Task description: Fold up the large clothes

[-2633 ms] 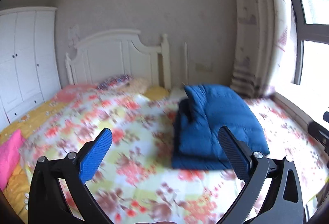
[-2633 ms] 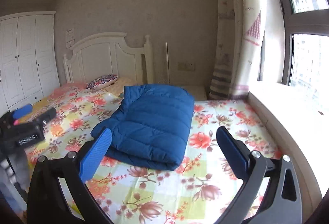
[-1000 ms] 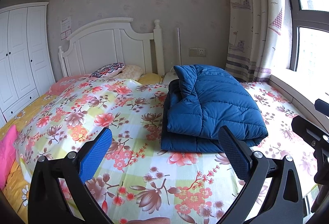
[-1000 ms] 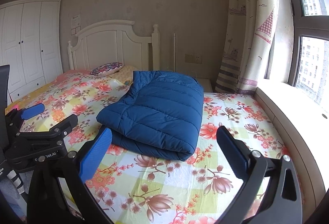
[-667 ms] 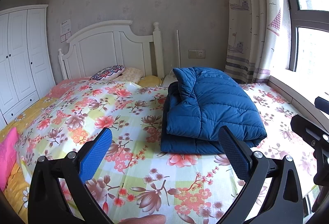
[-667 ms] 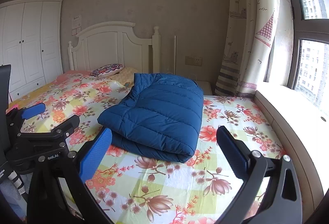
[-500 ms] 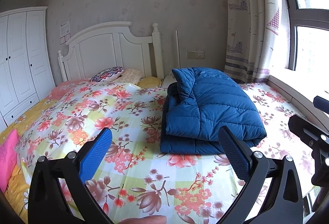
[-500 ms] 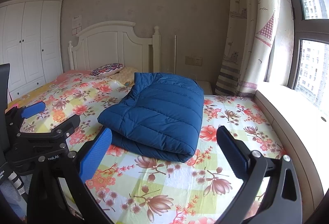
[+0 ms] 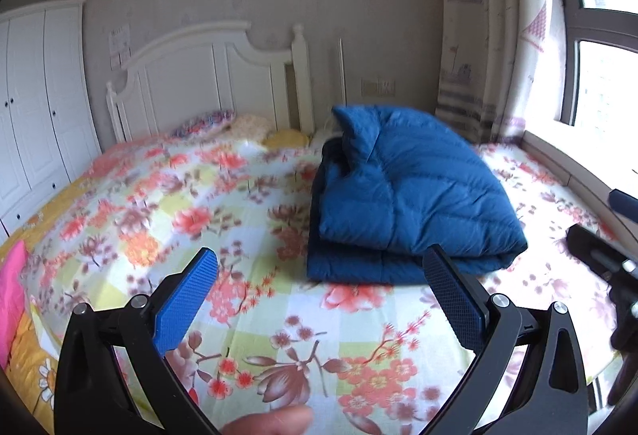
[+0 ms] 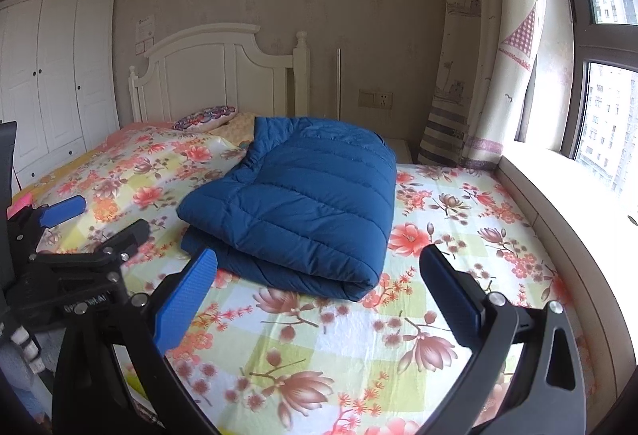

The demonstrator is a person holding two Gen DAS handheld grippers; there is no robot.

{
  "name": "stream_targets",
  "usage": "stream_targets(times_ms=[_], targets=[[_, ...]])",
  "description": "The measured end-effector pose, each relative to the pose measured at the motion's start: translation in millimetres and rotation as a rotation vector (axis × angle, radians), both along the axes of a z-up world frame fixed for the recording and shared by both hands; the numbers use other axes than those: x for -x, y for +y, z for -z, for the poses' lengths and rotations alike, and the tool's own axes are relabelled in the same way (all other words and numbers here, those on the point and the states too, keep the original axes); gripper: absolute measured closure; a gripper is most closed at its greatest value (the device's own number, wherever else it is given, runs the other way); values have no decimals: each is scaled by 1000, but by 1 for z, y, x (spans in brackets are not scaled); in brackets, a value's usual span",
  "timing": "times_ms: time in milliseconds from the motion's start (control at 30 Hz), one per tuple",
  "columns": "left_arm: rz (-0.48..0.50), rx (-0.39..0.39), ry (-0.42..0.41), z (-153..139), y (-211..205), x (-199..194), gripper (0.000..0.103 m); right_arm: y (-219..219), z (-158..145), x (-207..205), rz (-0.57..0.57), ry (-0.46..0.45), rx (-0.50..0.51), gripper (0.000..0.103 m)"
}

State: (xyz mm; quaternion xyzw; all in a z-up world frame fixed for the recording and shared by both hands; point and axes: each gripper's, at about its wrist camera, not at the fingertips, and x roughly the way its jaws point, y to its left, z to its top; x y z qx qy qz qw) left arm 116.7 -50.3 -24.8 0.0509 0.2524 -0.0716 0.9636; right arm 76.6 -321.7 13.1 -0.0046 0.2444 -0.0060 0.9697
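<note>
A blue padded jacket (image 9: pixel 402 191) (image 10: pixel 303 199) lies folded into a thick stack on the floral bed sheet (image 9: pixel 247 267) (image 10: pixel 359 327). My left gripper (image 9: pixel 319 295) is open and empty, held back from the jacket's near edge. My right gripper (image 10: pixel 319 295) is open and empty too, short of the jacket's folded front. The left gripper (image 10: pixel 71 235) shows at the left of the right wrist view. At the right edge of the left wrist view the right gripper (image 9: pixel 610 263) appears. A fingertip (image 9: pixel 271 421) shows at the bottom of the left wrist view.
A white headboard (image 10: pixel 223 76) and pillows (image 10: pixel 203 118) stand at the bed's far end. White wardrobe doors (image 10: pixel 52 76) line the left wall. A curtain (image 10: pixel 490 48) and a window sill (image 10: pixel 566 180) run along the right. A pink item (image 9: pixel 12 287) lies at the bed's left edge.
Both grippers stay open and off the jacket. The left wrist view has shifted slightly and blurred; the jacket has not moved.
</note>
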Motion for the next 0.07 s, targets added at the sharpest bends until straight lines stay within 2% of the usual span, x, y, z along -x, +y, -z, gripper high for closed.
stream_targets(times_ms=[67], targets=[[13, -12, 59, 9, 13, -21, 4, -15, 0, -6, 25, 15, 29, 2]])
